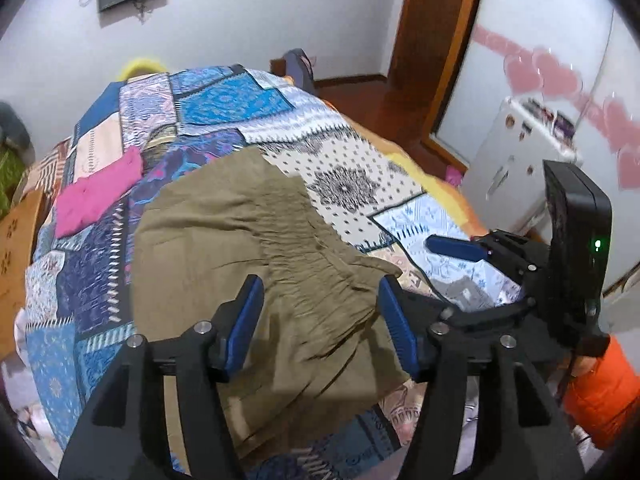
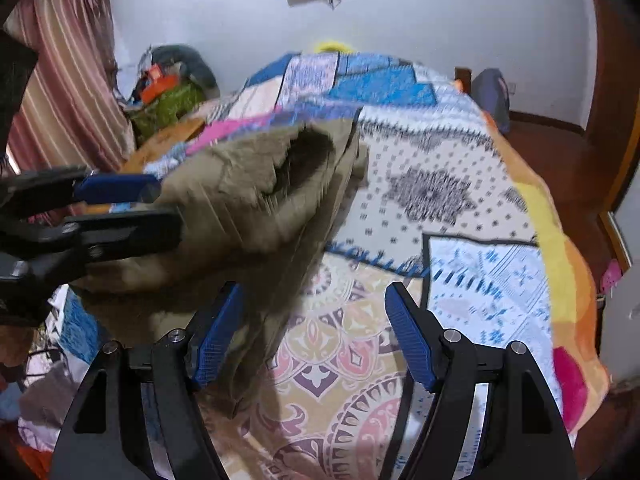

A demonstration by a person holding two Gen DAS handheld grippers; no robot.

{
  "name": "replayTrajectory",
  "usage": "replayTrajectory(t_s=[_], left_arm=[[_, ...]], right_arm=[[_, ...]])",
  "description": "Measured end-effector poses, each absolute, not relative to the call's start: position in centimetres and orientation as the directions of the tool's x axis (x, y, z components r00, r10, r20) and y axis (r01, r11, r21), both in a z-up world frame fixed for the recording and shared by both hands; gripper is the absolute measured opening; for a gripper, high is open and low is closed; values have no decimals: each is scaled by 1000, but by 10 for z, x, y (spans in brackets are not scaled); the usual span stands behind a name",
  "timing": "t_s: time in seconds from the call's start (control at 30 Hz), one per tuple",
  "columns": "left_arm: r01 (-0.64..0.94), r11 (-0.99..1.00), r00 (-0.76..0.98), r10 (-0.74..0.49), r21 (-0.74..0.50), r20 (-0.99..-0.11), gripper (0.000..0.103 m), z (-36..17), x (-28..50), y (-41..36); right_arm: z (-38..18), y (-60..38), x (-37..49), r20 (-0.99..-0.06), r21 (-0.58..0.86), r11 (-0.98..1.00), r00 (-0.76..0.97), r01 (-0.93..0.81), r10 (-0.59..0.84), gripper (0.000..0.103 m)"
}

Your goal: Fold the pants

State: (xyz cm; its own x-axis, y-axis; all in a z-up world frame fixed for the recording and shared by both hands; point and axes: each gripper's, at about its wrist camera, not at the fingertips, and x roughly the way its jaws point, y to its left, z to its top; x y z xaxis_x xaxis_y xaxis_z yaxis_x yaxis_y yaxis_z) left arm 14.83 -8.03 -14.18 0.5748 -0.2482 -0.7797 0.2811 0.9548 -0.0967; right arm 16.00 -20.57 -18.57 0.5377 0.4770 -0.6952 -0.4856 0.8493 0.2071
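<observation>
The left hand-held gripper [image 1: 320,312] stands with its blue-padded jaws wide apart over the olive-brown pants [image 1: 248,248], the cloth lying between the pads without being pressed by either. From the left wrist view the pants spread flat and wrinkled across the near part of the bed [image 1: 352,160], their gathered waistband running diagonally just ahead of the fingertips. The right hand-held gripper [image 2: 312,320] is also spread wide; a hanging fold of the pants [image 2: 260,208] brushes along its left pad, while the right pad stands clear above the patterned bedspread, so nothing is clamped. In the right wrist view the left hand-held gripper [image 2: 156,208] comes in from the left edge, its tips at the bunched cloth, though the blur hides whether they touch it. In the left wrist view the right hand-held gripper [image 1: 456,248] shows just beside the pants' right edge, one blue finger pointing over the bedspread. A pink garment [image 1: 96,196] lies farther up the bed, apart from the pants. Beyond the bed are a white wall, a wooden door frame [image 1: 436,40] and a striped curtain [image 2: 68,80].
</observation>
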Motion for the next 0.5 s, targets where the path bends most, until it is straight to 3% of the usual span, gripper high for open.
replayTrajectory(t_s=[0.1, 0.27, 0.4, 0.5], left_arm=[[229, 970, 606, -211, -87, -767, 69, -138, 148, -60], [120, 993, 570, -88, -23, -817, 69, -170, 161, -28], [105, 993, 496, -97, -51, -863, 70, -204, 157, -14], [129, 992, 522, -68, 1, -850, 72, -202, 144, -12]], right_arm=[[-170, -212, 160, -666, 202, 857, 575, -475, 475, 70], [-149, -210, 166, -626, 238, 846, 591, -477, 509, 70], [-146, -193, 171, -613, 264, 823, 571, -503, 546, 70], [-155, -175, 173, -628, 259, 809, 544, -528, 556, 70]])
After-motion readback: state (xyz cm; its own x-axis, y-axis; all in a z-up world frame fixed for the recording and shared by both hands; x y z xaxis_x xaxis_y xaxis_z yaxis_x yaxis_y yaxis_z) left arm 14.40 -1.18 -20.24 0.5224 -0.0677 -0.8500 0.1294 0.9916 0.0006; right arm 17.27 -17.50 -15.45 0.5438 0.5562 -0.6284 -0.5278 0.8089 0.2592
